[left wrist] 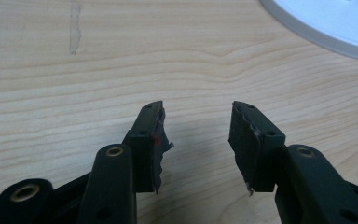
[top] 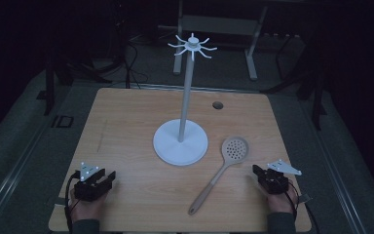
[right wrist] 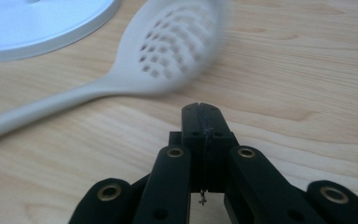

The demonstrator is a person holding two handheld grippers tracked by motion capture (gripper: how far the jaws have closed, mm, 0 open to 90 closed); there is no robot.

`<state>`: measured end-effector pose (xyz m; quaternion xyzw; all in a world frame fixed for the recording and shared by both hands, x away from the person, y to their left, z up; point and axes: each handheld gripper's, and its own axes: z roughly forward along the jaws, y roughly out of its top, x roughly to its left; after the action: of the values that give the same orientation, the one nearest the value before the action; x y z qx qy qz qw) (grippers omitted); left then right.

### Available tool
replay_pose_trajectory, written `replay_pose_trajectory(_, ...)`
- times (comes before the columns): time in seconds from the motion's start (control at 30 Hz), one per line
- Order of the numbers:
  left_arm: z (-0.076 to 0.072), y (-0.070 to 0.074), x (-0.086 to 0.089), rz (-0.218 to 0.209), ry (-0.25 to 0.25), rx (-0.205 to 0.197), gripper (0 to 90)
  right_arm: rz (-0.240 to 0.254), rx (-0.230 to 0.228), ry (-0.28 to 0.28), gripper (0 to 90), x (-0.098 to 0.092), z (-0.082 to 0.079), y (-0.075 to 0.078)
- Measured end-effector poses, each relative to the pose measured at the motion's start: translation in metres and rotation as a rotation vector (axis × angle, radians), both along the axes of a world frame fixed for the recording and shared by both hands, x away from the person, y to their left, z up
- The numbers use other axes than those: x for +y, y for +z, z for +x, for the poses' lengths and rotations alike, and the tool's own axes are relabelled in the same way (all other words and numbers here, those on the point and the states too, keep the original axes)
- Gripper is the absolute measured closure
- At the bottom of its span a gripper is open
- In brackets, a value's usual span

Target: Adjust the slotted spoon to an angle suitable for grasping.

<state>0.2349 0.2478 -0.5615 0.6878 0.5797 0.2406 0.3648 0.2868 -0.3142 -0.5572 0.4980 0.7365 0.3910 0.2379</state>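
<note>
A white utensil stand (top: 180, 141) with a round base, a tall pole and hooks at the top stands mid-table; its base edge (left wrist: 321, 28) shows in the left gripper view and its base (right wrist: 42, 23) in the right gripper view. A pale slotted spoon (top: 221, 168) lies flat to its right, bowl toward the stand; the spoon (right wrist: 168, 51) lies just ahead of my right gripper. My left gripper (top: 108, 179) rests at the front left, its jaws open over bare wood (left wrist: 196, 109). My right gripper (top: 256, 170) sits at the front right, jaws pressed together with nothing between them (right wrist: 200, 107).
The wooden table (top: 126, 122) has a small round hole (top: 217, 105) at the back right. Dark floor, cables and metal frame legs (top: 251, 53) lie beyond the far edge. A faint mark (left wrist: 74, 28) streaks the wood ahead of the left gripper.
</note>
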Motion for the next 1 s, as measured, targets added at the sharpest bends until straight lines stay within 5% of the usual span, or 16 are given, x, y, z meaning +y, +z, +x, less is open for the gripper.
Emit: replay_pose_trajectory(1.0,-0.003,0.002,-0.004,0.02,-0.054,-0.013,51.8,-0.083,0.02,0.398,90.0,0.072,-0.018,-0.003)
